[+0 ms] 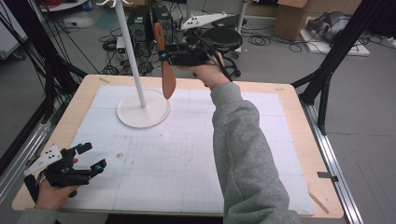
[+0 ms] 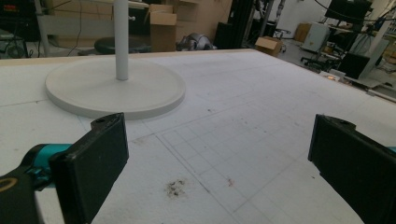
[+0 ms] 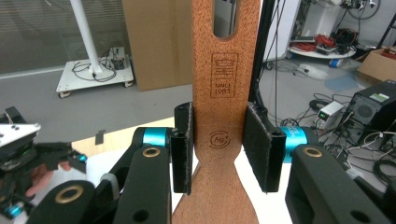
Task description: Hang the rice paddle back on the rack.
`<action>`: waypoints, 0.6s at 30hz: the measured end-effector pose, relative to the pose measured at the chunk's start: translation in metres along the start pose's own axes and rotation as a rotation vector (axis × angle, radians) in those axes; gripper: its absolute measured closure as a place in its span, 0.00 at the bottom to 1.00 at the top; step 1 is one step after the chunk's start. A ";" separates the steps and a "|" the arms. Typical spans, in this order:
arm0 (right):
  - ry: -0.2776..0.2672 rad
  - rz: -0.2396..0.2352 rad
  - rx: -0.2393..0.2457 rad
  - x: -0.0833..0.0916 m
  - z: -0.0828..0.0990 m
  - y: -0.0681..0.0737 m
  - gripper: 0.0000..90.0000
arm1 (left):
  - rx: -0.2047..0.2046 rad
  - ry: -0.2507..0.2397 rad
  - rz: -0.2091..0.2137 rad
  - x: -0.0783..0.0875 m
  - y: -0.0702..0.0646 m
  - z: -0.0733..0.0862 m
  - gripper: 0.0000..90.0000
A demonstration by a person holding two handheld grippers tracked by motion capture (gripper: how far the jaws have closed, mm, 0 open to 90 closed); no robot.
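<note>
The spatula (image 3: 224, 93) looks like reddish-brown wood, finely speckled and matt, with a burnt-in stamp; the right claw (image 3: 219, 149) has matt black, rough-edged rubbery pads, glossy black plastic links, teal metallic collars and brassy rivets; the left claw (image 2: 224, 163) has the same dull black pads; the stand (image 2: 112, 88) is smooth matt white; the desk (image 1: 289, 100) is pale wood under a scuffed white gridded mat (image 2: 261, 116).

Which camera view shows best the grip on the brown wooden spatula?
The right gripper view: the wooden spatula stands close between the right gripper pads, which press its handle below a slot and stamped mark. The high view shows the whole spatula held up near the white stand, small and far.
</note>
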State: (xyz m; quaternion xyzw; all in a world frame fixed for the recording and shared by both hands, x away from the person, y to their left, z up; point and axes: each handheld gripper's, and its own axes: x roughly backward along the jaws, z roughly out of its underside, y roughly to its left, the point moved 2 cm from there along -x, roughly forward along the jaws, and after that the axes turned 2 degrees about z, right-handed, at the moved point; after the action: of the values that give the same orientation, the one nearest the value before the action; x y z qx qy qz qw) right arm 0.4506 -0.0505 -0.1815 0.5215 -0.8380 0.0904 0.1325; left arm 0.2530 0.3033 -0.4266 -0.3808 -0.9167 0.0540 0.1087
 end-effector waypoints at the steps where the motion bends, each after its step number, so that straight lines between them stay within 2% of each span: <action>1: 0.000 0.005 0.001 -0.003 -0.002 -0.001 0.71 | -0.001 0.000 -0.001 0.000 0.000 0.000 0.06; 14: -0.008 0.038 -0.006 -0.024 -0.022 -0.011 0.71 | 0.010 -0.004 -0.006 0.003 0.001 0.001 0.06; 18: -0.026 0.044 -0.015 -0.030 -0.030 -0.013 0.71 | 0.015 -0.002 -0.006 0.003 0.002 0.001 0.06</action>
State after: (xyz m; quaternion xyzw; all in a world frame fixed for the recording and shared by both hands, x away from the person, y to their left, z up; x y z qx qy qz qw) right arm 0.4785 -0.0223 -0.1626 0.5032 -0.8515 0.0801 0.1234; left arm 0.2514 0.3068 -0.4276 -0.3769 -0.9175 0.0609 0.1110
